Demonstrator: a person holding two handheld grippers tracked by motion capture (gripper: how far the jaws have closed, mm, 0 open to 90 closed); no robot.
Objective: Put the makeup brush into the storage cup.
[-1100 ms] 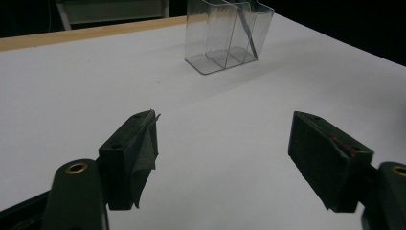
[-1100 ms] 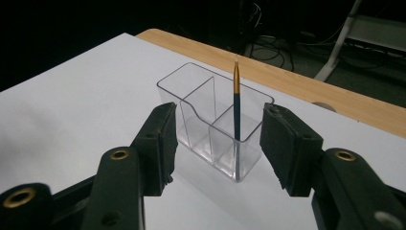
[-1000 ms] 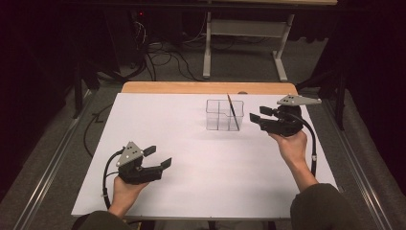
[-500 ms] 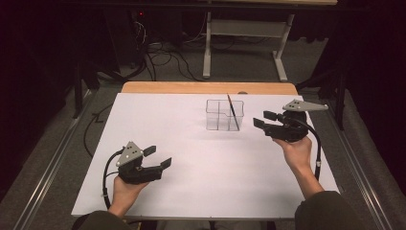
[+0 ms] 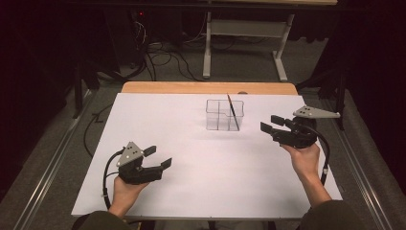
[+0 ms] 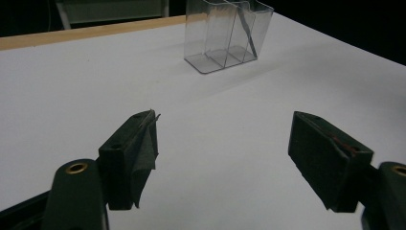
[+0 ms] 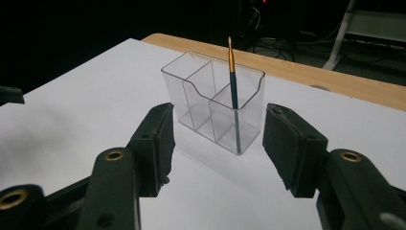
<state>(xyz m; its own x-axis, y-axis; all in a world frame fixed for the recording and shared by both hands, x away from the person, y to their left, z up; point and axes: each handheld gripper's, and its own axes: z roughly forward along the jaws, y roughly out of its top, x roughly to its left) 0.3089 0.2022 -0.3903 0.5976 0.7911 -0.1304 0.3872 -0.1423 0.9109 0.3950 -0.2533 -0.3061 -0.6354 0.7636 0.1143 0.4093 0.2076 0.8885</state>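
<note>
A clear plastic organizer (image 5: 223, 116) with three compartments stands on the white sheet, right of centre and toward the far side. A thin dark brush with a gold ferrule (image 5: 232, 110) leans upright in its right-hand compartment (image 7: 233, 84). My right gripper (image 5: 269, 123) is open, held just right of the organizer and pointing at it, with nothing between its jaws (image 7: 220, 120). My left gripper (image 5: 159, 156) is open and empty near the front left, well away from the organizer (image 6: 227, 36). In the left gripper view its jaws stand wide apart (image 6: 225, 129).
The white sheet (image 5: 191, 191) covers the table, with a wooden strip (image 5: 206, 87) bare along the far edge. Beyond the table are floor cables (image 5: 163, 57) and a metal frame (image 5: 249, 28). Metal rails (image 5: 48, 167) run along both sides.
My right gripper has drawn back a little from the organizer, toward the person and to the right. The left gripper has stayed put.
</note>
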